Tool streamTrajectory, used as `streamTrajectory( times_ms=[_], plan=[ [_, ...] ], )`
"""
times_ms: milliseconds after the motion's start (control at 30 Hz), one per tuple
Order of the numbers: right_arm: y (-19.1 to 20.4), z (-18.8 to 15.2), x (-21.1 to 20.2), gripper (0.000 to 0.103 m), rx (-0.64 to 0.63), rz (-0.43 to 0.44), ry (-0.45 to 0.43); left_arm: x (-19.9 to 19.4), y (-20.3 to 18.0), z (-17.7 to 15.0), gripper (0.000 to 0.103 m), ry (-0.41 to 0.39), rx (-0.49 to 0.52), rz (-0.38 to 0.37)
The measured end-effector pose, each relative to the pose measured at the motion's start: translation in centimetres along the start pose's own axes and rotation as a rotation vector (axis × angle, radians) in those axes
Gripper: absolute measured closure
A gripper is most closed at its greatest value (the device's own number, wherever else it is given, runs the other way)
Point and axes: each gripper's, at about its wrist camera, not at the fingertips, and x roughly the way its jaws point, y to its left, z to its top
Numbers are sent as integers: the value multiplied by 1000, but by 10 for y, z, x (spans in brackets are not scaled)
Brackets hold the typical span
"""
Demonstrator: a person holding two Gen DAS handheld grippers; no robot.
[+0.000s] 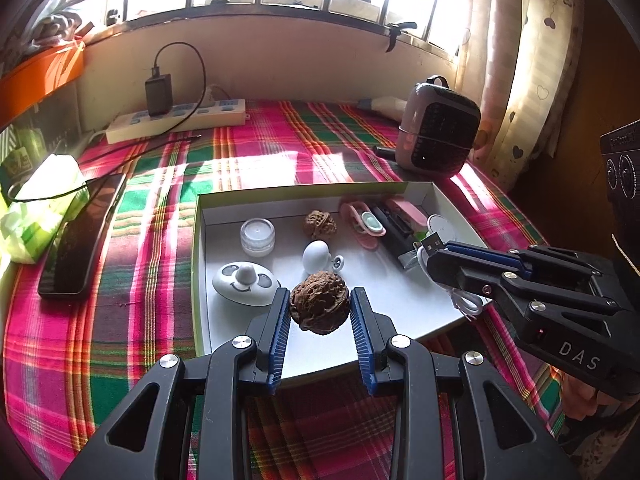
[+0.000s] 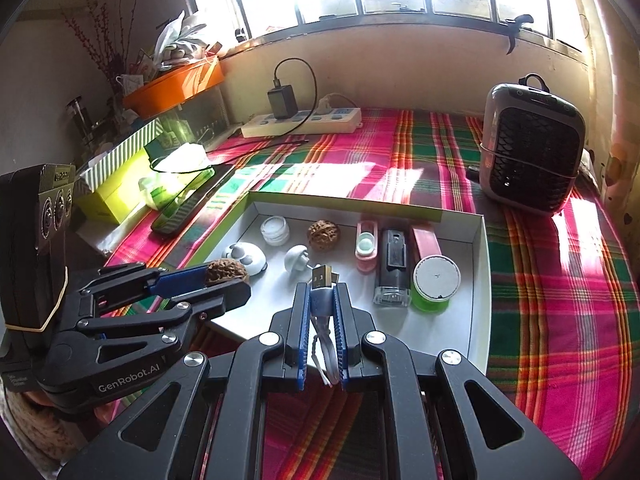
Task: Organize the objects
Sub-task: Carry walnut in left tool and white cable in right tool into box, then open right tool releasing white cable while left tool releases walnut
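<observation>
A white shallow box (image 1: 204, 216) (image 2: 478, 248) lies on the plaid cloth. My left gripper (image 1: 320, 300) is shut on a brown walnut (image 1: 319, 307) (image 2: 226, 272) and holds it over the box's near left part. My right gripper (image 2: 322, 292) (image 1: 434, 254) is shut on a white USB cable (image 2: 322, 276) with its plug (image 1: 430, 243) sticking out forward, over the box's near edge. In the box lie a second walnut (image 1: 319, 224) (image 2: 323, 233), a small clear jar (image 1: 257, 237), a white smiley disc (image 1: 245, 282) and a white mushroom-shaped piece (image 1: 316, 256).
Also in the box: a pink case (image 2: 366, 246), a black device (image 2: 394, 264), a pink bar (image 2: 426, 242) and a green-white round tub (image 2: 435, 282). A phone (image 1: 82, 232), tissue pack (image 1: 38, 208), power strip (image 1: 176, 118) and small heater (image 1: 438, 132) stand around it.
</observation>
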Motion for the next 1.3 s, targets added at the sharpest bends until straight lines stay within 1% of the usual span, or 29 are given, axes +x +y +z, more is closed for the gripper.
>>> streamTrajectory(
  times_ms=[333, 567, 933, 1300],
  plan=[
    [-9, 5, 18, 91, 34, -1, 22, 14, 5, 5, 75, 13, -5, 10],
    [-11, 8, 30, 91, 51, 30, 45, 22, 7, 3, 75, 32, -10, 12],
    [-15, 5, 47, 91, 56, 16, 84, 29, 10, 2, 75, 44, -18, 19],
    [-14, 4, 52, 91, 55, -1, 91, 31, 11, 2, 75, 47, -12, 25]
  ],
)
